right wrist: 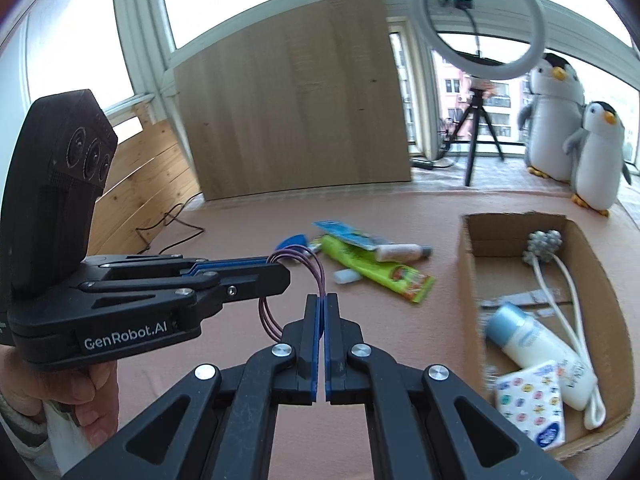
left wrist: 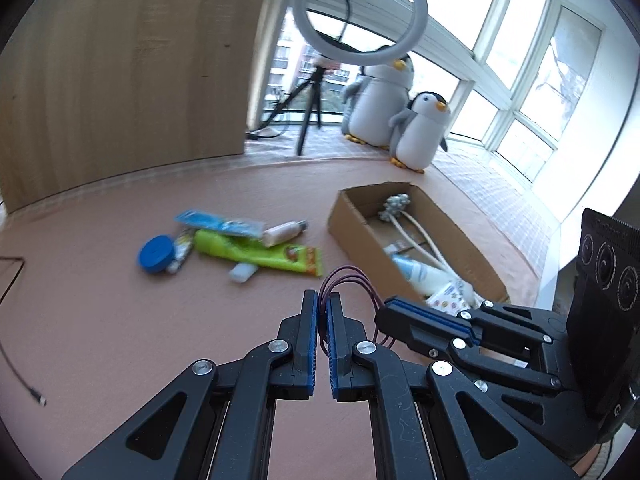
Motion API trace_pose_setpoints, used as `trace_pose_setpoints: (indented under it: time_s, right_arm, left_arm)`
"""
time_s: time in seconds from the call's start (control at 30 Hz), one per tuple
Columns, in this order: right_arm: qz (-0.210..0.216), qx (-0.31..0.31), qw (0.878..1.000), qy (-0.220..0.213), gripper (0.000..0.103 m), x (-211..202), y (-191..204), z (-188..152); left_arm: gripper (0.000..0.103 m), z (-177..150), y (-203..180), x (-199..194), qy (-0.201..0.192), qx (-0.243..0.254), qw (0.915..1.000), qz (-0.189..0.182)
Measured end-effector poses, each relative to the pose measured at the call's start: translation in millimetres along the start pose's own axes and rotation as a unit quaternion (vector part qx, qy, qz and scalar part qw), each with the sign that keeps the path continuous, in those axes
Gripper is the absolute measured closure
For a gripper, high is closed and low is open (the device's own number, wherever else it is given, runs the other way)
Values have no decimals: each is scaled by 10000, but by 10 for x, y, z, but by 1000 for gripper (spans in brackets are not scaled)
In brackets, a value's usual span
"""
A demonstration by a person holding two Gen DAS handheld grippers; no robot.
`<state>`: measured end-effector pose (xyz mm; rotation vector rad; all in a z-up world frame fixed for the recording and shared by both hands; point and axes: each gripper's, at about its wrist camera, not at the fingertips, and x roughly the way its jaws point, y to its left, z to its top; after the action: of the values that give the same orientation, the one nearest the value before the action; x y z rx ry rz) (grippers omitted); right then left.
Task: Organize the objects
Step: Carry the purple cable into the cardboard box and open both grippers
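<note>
**Both grippers clamped on one coil of hair ties**

I read the left gripper point(left wrist: 323, 312) with its jaws closed on a coil of thin maroon hair ties point(left wrist: 350, 280). The right gripper point(right wrist: 322, 312) has its jaws closed on the same coil, at a different part of the loop. The coil hangs in the air between the two tools, above the pink floor mat point(left wrist: 120, 320).

A hand point(right wrist: 86, 392) holds the left gripper body from below in the right wrist view.

The cardboard box point(right wrist: 600, 292) lies on the mat to the right of both grippers. It holds a white bottle with a blue cap point(right wrist: 536, 356), a patterned tissue pack point(right wrist: 532, 404) and a white cord with a silver bead cluster point(right wrist: 544, 244).

A loose pile lies on the mat ahead and left of the box: a green tube point(left wrist: 256, 254), a blue round lid point(left wrist: 157, 253), a blue blister pack point(left wrist: 220, 222), a small beige bottle point(left wrist: 282, 233) and a small white piece point(left wrist: 242, 272). These items touch or overlap one another.
</note>
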<state>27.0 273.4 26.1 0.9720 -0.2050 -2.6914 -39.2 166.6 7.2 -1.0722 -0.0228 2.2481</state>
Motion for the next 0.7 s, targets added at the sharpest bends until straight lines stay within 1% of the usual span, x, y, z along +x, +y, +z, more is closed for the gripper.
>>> trace_pose_setpoints:
  time_s: [0.2, 0.37, 0.53, 0.57, 0.6, 0.63, 0.67, 0.7]
  right_arm:
    - [-491, 342, 9981, -138, 101, -292, -530, -4]
    - [-948, 621, 9932, -276, 101, -596, -922, -70]
    - [-1254, 816, 9883, -312, 101, -765, -1161, -159]
    - [-1442, 859, 9855, -251, 101, -766, -1213, -185]
    - [-1596, 926, 9827, -149, 99, -733, -1264, -202]
    - [-1700, 1036, 9800, -1, 98, -697, -1329, -225]
    - [-1789, 1192, 9766, 91, 98, -693, -1401, -257]
    - [-1829, 1258, 9750, 76, 97, -710, -1420, -268]
  left_arm:
    - [99, 226, -541, 416, 172, 423, 9982, -397]
    - [99, 323, -1087, 714, 311, 834, 9933, -739]
    - [98, 356, -1435, 910, 258, 1058, 9902, -870]
    - [93, 362, -1483, 954, 216, 1086, 9901, -858]
    - [67, 363, -1504, 991, 231, 1099, 9902, -825]
    - [35, 351, -1507, 1016, 273, 1091, 9911, -710]
    - [25, 339, -1490, 1002, 217, 1038, 9929, -546]
    - [18, 321, -1440, 938, 58, 959, 9944, -431]
